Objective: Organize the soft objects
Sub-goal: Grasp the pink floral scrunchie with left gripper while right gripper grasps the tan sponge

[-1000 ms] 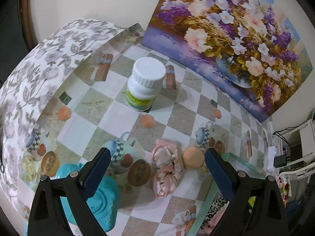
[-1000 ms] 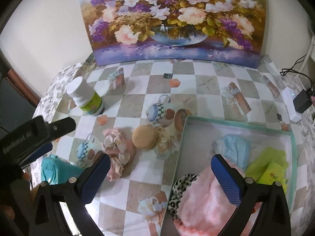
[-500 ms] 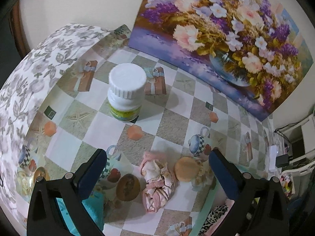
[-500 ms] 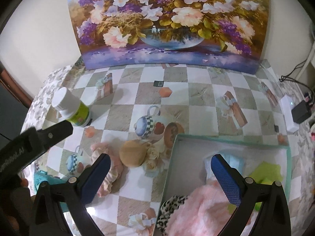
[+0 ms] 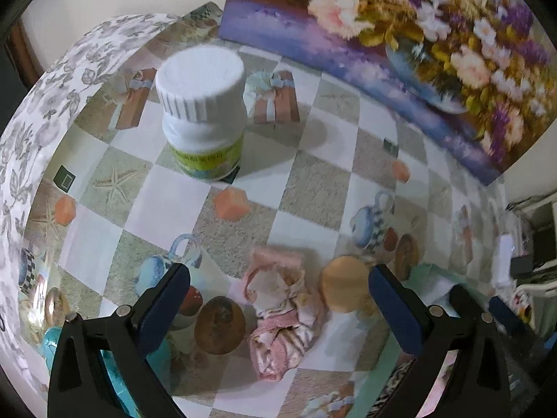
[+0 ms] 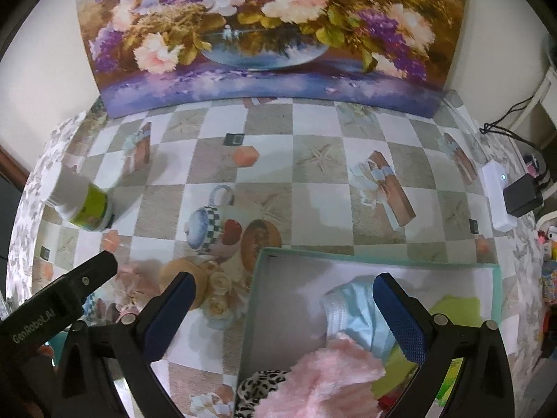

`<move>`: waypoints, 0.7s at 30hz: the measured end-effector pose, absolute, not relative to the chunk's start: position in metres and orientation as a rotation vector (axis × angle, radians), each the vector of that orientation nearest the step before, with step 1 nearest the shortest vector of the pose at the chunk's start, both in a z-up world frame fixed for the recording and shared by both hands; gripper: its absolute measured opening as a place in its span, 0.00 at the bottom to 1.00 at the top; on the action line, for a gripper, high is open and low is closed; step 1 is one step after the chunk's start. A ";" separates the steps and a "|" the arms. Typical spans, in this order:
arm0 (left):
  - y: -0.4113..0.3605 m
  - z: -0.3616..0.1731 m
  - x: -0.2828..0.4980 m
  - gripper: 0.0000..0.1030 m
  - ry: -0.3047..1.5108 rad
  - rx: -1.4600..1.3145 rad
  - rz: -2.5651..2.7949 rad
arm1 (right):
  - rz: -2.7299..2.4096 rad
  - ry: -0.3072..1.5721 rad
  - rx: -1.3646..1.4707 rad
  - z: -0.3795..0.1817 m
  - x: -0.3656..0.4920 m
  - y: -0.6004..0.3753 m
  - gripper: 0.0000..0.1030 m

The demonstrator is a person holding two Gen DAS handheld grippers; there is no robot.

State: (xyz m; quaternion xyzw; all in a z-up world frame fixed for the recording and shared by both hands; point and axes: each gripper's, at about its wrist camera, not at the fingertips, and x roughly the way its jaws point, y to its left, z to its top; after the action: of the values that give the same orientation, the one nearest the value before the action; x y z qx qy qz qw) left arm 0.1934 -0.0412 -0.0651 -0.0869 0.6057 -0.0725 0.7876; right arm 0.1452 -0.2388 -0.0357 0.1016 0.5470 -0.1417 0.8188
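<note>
A: Both grippers have travelled toward the table's far edge since a second ago; in our left wrist view the white bottle (image 5: 202,118) now looms larger, and the teal item has nearly slid out at the lower left.

B: We note the left gripper (image 5: 278,299) spread wide, holding nothing. The pink floral fabric bundle (image 5: 282,313) lies on the table directly between its fingers, just ahead, long axis running away from us, roughly along the fingers.

A: Crumpled, limp cloth. Beside it on the right, touching or nearly so, the tan round puff (image 5: 343,289), smooth and domed.

B: The right gripper (image 6: 282,313) is also splayed and empty, hanging over the near left corner of the teal-rimmed box (image 6: 348,256), which holds a pink fluffy piece (image 6: 334,372), leopard-print cloth and a blue mask.

A: We judge the left gripper nearer the bundle; a descent looks enough.
</note>
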 end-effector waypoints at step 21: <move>-0.065 -0.106 0.193 0.38 1.407 -0.087 -0.169 | -0.264 1.154 0.276 -0.038 0.147 -0.240 1.00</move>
State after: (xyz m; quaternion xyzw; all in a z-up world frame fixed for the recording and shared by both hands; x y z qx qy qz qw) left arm 0.1926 -0.0653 -0.1063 -0.0399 0.6457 -0.0774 0.7586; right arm 0.1466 -0.2404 -0.0383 0.1297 0.5423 -0.1241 0.8208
